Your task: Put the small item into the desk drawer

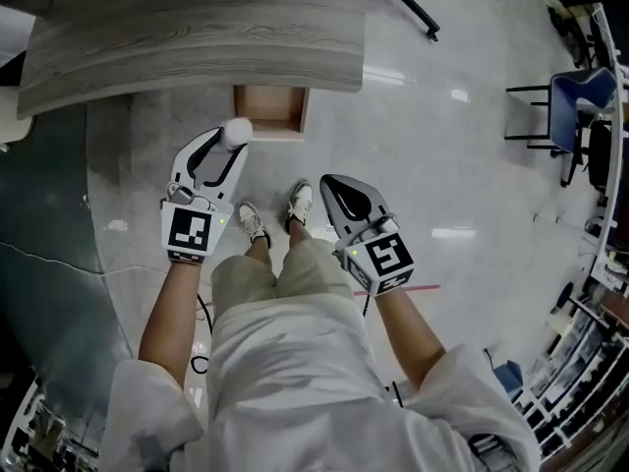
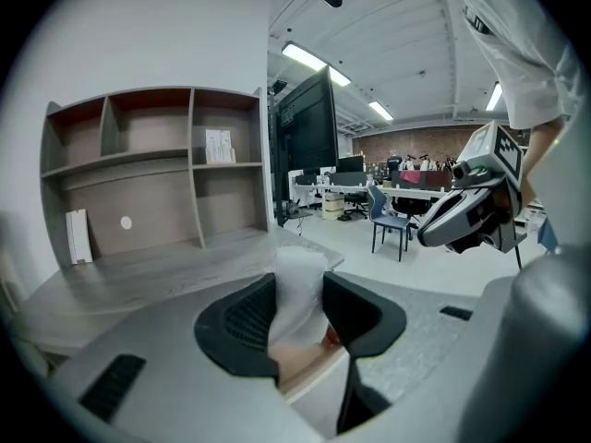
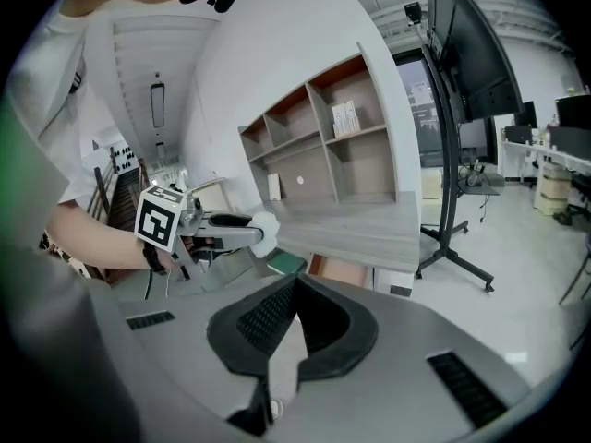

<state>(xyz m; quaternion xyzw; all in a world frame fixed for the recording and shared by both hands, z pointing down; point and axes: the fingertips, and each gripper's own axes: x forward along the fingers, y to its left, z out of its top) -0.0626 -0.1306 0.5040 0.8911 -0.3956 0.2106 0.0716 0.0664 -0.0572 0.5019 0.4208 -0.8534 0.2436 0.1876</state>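
Under the front edge of the grey wood-grain desk top [image 1: 197,28], a small box-shaped wooden drawer [image 1: 270,106] is seen pulled out, and its plain brown bottom is exposed between straight thin walls. The small white rounded item [image 2: 298,284], soft and slightly crinkled in look, is pinched between the ribbed black pads of the left gripper [image 1: 232,146]; it is held outside the drawer, just beside its front left corner in the head view. The right gripper [image 3: 295,293] is held lower and to the right, its dark jaws pressed together with nothing between them. On the desk a grey-brown open shelving unit [image 2: 138,160] is shown, divided by flat boards into square compartments. An upright white booklet [image 2: 219,146] is kept in one upper compartment, and a flat white panel [image 2: 78,236] is leaned against the left side of the lowest one. Light is reflected by the pale glossy floor [image 1: 442,116] around the desk.
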